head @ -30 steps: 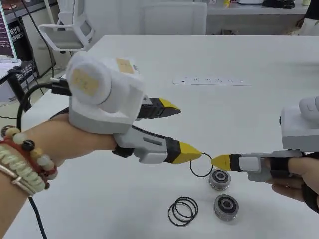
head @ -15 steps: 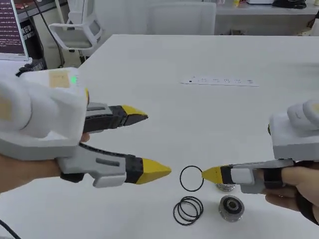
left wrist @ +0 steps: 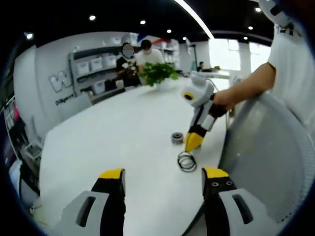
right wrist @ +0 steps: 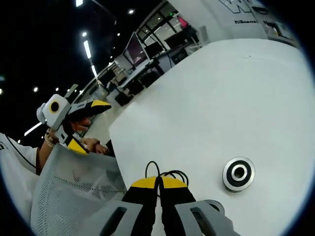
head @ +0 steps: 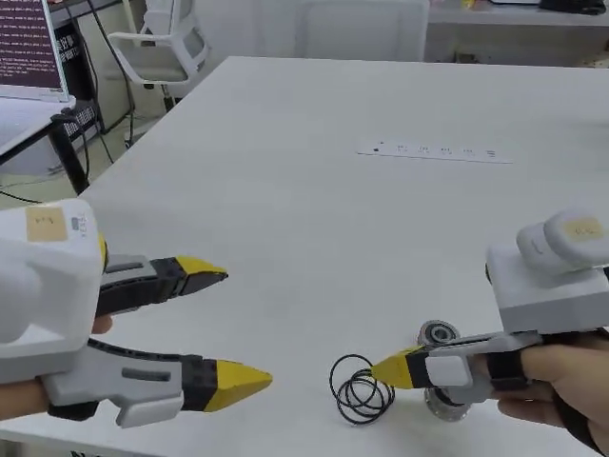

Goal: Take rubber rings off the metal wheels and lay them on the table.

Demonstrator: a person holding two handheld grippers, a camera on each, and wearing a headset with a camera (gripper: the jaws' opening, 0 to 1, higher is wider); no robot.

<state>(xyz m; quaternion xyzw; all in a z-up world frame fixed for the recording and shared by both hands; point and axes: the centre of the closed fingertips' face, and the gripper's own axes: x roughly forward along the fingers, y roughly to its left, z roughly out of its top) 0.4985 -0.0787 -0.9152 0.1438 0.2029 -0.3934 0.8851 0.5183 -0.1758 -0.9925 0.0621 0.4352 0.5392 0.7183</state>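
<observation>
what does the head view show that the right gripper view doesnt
Head view's extras: a power strip on the table, an office chair, a second metal wheel under the right gripper. Right gripper view's extras: ceiling lights, grey mesh. Shared: the rubber rings (one in the right gripper's shut jaws), one metal wheel, the open left gripper.

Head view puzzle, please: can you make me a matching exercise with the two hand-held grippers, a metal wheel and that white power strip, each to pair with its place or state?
Things:
1. left gripper, yellow-tipped
2. right gripper, yellow-tipped
3. round silver metal wheel
4. long white power strip

Places or states:
A. far off across the white table
B. jaws shut on a thin black rubber ring
C. jaws wide apart, holding nothing
D. lying flat close by the right gripper

Pairs: 1-C, 2-B, 3-D, 4-A
</observation>
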